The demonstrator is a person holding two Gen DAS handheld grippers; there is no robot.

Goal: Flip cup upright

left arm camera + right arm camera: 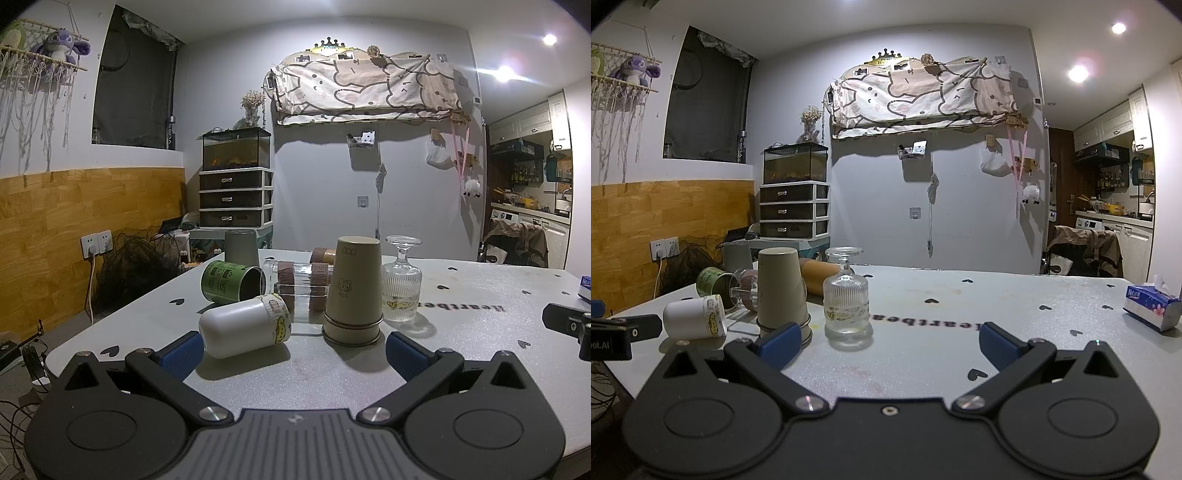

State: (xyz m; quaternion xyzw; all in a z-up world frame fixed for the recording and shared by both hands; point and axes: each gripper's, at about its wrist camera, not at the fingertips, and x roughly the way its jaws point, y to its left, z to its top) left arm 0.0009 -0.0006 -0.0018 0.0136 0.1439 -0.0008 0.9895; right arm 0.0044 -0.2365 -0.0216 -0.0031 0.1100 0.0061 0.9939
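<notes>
Grey heart-print table [480, 295] holds an inverted paper cup [354, 291]; both grippers, left [293, 349] and right [888, 345], gape empty, so approach comes first, then a grasp low on its wall.

Grey cup [241, 245] partly hidden behind green tin [231, 282].

Left gripper [293, 349], jaws spread wide, blue pads [183, 353] level, held low, nothing between them, right gripper [886, 345], jaws likewise spread wide, empty, level, low, alongside the left
</notes>
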